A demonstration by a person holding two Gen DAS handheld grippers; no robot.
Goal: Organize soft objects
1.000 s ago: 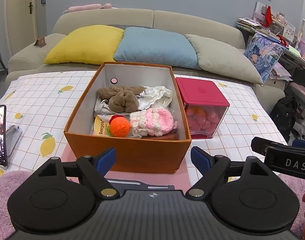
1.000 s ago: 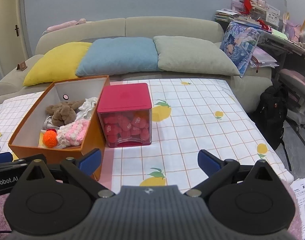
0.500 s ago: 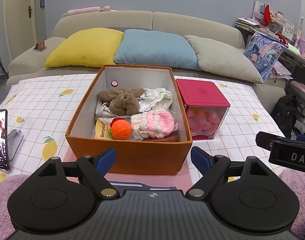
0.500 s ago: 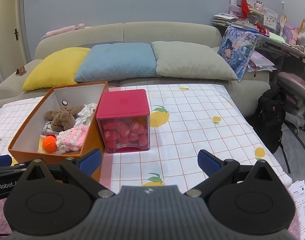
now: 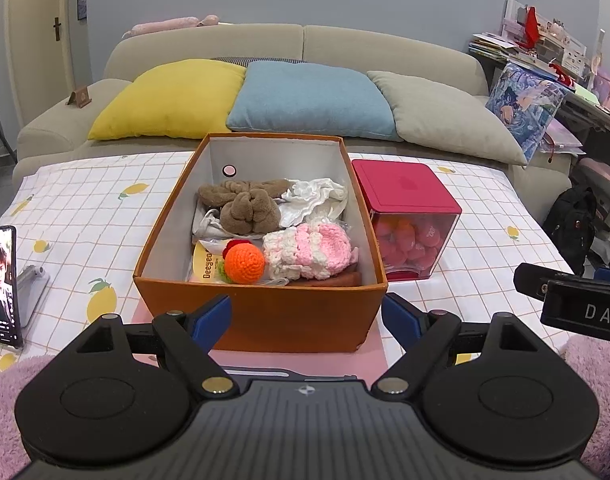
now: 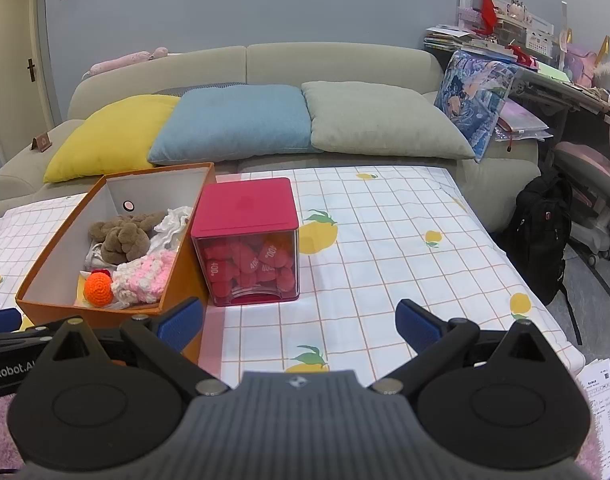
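An orange cardboard box [image 5: 265, 314] stands open on the table, also in the right wrist view [image 6: 45, 256]. Inside lie a brown plush [image 5: 245, 208], a white cloth [image 5: 313, 200], a pink and white knit piece [image 5: 309, 250] and an orange crochet ball [image 5: 244, 264]. My left gripper [image 5: 305, 320] is open and empty, just in front of the box. My right gripper [image 6: 299, 326] is open and empty, near the table's front edge, right of the box.
A clear container with a red lid [image 5: 405, 196], holding red soft pieces [image 6: 249, 264], stands right of the box. A phone on a stand [image 5: 3, 276] is at the left. A sofa with yellow, blue and grey pillows [image 5: 309, 100] lies behind the table. A black backpack [image 6: 541, 232] sits on the floor.
Both grippers have drawn back and risen a little from the box and container. Both stay open and empty.
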